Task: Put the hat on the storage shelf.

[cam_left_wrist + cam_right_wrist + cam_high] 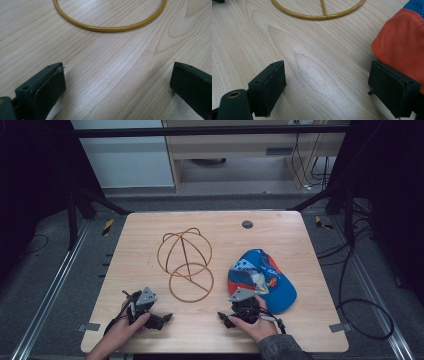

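Pale wood table (150, 245) under dim light carries a blue and orange cap (265, 280), the nearest thing to the right gripper (239, 312), which lies just below the cap's near edge with jaws apart and empty; in the right gripper view the cap's orange cloth (402, 42) touches or nearly touches the right-hand jaw. The cap's long axis seems to run near-left to far-right. A wire cap frame (186, 265) sits left of the cap, and the left gripper (150, 312), open too, is farther off.

Both hands low at the near edge — left gripper (159, 319) and right gripper (224, 318) level, jaws wide apart, nothing between.
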The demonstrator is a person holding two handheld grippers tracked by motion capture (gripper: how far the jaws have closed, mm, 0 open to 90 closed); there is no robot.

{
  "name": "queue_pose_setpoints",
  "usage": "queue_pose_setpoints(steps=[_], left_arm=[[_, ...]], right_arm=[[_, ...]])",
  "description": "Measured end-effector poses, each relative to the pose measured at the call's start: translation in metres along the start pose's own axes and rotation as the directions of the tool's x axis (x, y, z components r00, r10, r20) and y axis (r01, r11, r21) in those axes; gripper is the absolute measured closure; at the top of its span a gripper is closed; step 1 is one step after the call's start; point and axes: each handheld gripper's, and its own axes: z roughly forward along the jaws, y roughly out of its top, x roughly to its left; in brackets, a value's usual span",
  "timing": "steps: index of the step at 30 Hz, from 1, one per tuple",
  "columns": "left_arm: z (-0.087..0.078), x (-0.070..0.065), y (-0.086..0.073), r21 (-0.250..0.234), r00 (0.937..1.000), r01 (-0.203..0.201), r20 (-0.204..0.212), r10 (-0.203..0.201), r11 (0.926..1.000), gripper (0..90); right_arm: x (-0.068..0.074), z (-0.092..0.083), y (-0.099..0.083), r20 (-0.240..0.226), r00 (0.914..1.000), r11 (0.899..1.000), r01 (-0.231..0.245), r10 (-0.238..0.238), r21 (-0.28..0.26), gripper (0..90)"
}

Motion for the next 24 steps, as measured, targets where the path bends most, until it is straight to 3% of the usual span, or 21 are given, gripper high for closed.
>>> queue_pose_setpoints(steps=[9,11,18,24], left_arm=[[0.000,0.000,0.000,0.000,1.0000,0.000,0.000,0.000,1.0000,0.0],[0.000,0.000,0.000,0.000,1.0000,0.000,0.000,0.000,1.0000,0.0],[0.000,0.000,0.000,0.000,1.0000,0.000,0.000,0.000,1.0000,0.0],[0.000,0.000,0.000,0.000,1.0000,0.000,0.000,0.000,1.0000,0.0]], right_arm=[[0.001,0.000,0.001,0.007,0.9999,1.000,-0.010,0.010,0.002,13.9],[0.001,-0.002,0.003,0.022,0.9997,0.999,-0.011,0.010,0.036,14.1],[-0.005,-0.030,0.009,0.030,0.9995,0.999,-0.008,0.007,0.045,14.7],[-0.021,-0.062,0.010,0.060,0.9982,0.999,-0.007,0.004,0.054,16.2]])
